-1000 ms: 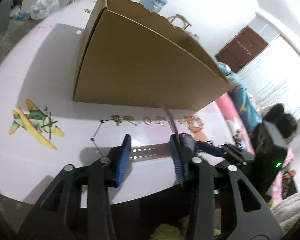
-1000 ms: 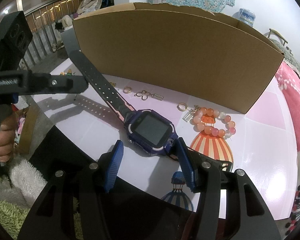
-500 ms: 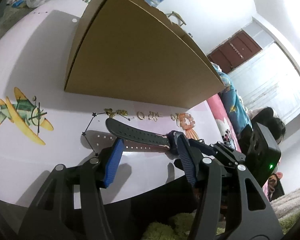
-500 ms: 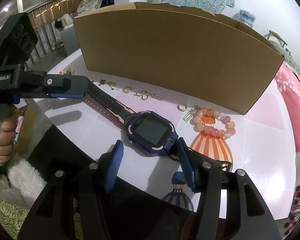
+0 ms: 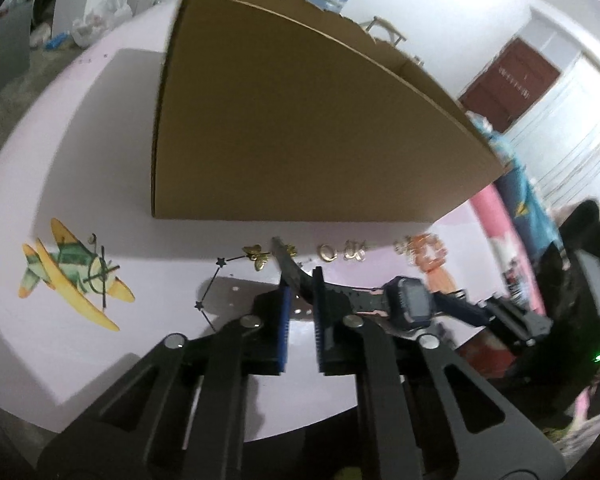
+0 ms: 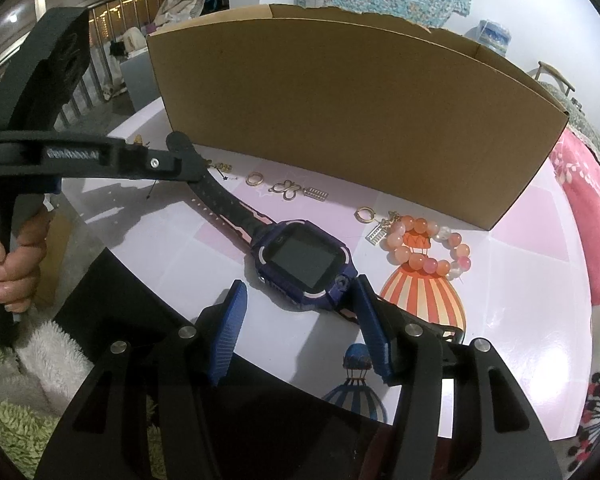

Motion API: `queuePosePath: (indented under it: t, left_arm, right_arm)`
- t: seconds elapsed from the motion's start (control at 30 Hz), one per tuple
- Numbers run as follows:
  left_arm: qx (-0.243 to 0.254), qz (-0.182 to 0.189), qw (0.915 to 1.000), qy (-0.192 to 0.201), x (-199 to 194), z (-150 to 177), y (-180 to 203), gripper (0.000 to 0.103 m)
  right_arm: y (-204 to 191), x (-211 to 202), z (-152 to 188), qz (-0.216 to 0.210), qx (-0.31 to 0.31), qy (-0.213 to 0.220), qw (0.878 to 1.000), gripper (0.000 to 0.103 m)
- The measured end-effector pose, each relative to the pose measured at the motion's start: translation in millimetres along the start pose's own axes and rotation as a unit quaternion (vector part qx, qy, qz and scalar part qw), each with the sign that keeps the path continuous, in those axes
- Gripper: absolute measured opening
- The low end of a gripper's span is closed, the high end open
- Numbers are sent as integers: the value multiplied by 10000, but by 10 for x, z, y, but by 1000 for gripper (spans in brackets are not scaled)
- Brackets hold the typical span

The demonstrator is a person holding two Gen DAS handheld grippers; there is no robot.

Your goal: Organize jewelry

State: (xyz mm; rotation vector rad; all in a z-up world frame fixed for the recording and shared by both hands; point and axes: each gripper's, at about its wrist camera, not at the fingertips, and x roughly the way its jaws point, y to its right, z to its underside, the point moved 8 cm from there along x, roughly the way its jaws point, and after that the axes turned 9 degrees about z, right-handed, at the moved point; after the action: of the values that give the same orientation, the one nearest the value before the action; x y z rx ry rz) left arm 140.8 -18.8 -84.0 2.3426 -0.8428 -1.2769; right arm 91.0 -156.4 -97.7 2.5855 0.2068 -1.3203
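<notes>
A purple smartwatch (image 6: 304, 262) with a black strap (image 6: 216, 196) lies on the pink table near its front edge. My left gripper (image 5: 300, 312) is shut on the strap's far end; it also shows in the right wrist view (image 6: 180, 164). The watch face shows in the left wrist view (image 5: 414, 304). My right gripper (image 6: 300, 332) is open, its fingers either side of the watch body, just behind it. Gold rings, a butterfly charm (image 6: 286, 189) and an orange bead bracelet (image 6: 428, 246) lie in a row before a cardboard box (image 6: 356, 112).
The open cardboard box (image 5: 292, 128) stands across the middle of the table. A gold butterfly earring (image 5: 256, 256) and a thin star chain (image 5: 212, 284) lie left of my left gripper. The table edge (image 6: 160, 292) runs under both grippers.
My left gripper has closed on the watch strap, which was between its open fingers half a second ago. The strap end is now raised. The right gripper has stayed open and still.
</notes>
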Motion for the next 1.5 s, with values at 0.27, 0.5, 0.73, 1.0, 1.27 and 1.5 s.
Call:
queuePosePath:
  t: [0.27, 0.5, 0.73, 1.0, 1.27, 1.5]
  left_arm:
    - [1185, -987, 9877, -249, -3, 149, 271, 3]
    - [1456, -1404, 9782, -470, -41, 286, 274, 3]
    - [1396, -1497, 9770, -597, 5, 253, 252, 3]
    - [1384, -1656, 9737, -729, 131, 218, 306, 4]
    - [1315, -1617, 9752, -739, 158, 152, 315, 4]
    - [1327, -1620, 9750, -744, 147, 144, 291, 4]
  right_arm:
    - [158, -128, -2, -205, 444, -29, 9988, 48]
    - [693, -304, 163, 2, 1513, -172, 9883, 46]
    - [999, -77, 152, 117, 2072, -397, 9774, 38]
    - [946, 70, 211, -7, 2243, -673, 9722, 24]
    - [901, 13, 194, -128, 2371, -677, 9690, 22]
    - [895, -18, 209, -127, 2421, -650, 9680, 22]
